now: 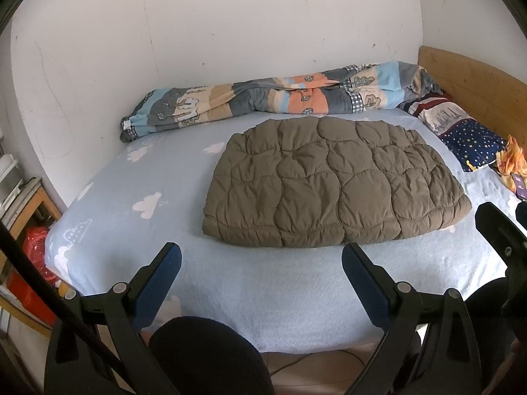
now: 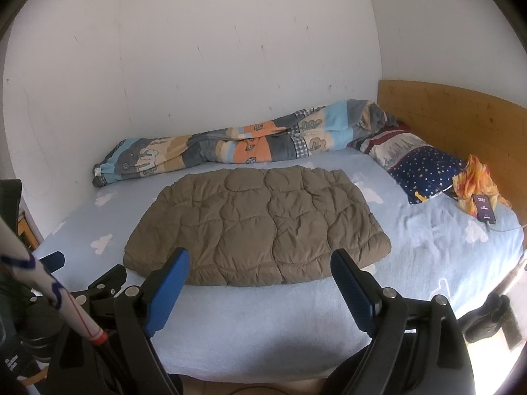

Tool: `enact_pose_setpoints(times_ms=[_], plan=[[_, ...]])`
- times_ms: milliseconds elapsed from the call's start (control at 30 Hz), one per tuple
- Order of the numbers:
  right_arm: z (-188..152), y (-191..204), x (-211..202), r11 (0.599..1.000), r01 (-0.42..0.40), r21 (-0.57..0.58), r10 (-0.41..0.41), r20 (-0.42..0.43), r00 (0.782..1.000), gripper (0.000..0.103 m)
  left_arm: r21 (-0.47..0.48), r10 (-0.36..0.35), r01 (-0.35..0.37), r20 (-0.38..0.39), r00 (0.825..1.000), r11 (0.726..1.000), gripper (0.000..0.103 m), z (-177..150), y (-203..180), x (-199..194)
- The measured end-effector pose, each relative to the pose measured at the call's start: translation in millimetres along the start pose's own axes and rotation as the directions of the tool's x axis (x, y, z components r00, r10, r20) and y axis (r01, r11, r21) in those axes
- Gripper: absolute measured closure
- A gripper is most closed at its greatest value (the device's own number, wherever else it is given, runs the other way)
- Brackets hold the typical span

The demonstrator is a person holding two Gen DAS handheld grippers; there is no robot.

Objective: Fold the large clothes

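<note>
Closest to the left wrist camera, a dark rounded shape, probably the person's knee [image 1: 207, 355], sits just under the left gripper [image 1: 262, 261], whose blue-padded fingers [image 1: 161, 283] are spread wide with nothing between them, held above the near edge of the bed [image 1: 230, 312]. The right gripper [image 2: 260, 268] is likewise spread apart and empty, its blue pads [image 2: 168, 291] hovering over the same near strip of pale blue sheet printed with white clouds. Directly ahead of both grippers, lying flat on the sheet, is the brown quilted jacket [image 1: 329, 181], folded into a compact, roughly rectangular bundle with its thick hem edge facing the grippers; in the right wrist view the jacket [image 2: 257, 227] sits just beyond the fingertips, and whether the tips touch its hem cannot be told. Farther ahead, past the jacket and against the white wall [image 1: 230, 33], a patterned duvet [image 1: 263, 102] in blue, orange and grey is bunched into a long roll. Ahead and to the right of the grippers, a navy star-print pillow [image 2: 425, 168] rests by the wooden headboard [image 2: 454, 115], with an orange crumpled cloth [image 2: 477, 181] beside it and a phone [image 2: 484, 212] with a lit screen and a cable attached lying on the sheet. To the far left of the left gripper, below the mattress edge, is a wooden shelf [image 1: 33, 204] with a red object [image 1: 36, 240] beneath.
</note>
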State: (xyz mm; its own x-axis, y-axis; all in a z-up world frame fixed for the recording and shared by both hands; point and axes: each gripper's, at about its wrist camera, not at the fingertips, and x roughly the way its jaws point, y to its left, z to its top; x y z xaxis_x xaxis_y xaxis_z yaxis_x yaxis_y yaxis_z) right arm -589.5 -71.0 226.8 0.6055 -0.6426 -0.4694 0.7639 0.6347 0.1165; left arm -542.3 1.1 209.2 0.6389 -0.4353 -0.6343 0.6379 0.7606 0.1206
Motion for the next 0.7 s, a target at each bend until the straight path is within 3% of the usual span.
enact_pose_setpoints(times_ms=[700], plan=[[-2.0, -2.0, 1.2, 1.000, 0.001, -0.003, -0.001, -0.006, 1.000, 0.012, 0.001, -0.026, 0.026, -0.039, 0.999, 1.000, 0.006, -6.5, 2.0, 5.9]])
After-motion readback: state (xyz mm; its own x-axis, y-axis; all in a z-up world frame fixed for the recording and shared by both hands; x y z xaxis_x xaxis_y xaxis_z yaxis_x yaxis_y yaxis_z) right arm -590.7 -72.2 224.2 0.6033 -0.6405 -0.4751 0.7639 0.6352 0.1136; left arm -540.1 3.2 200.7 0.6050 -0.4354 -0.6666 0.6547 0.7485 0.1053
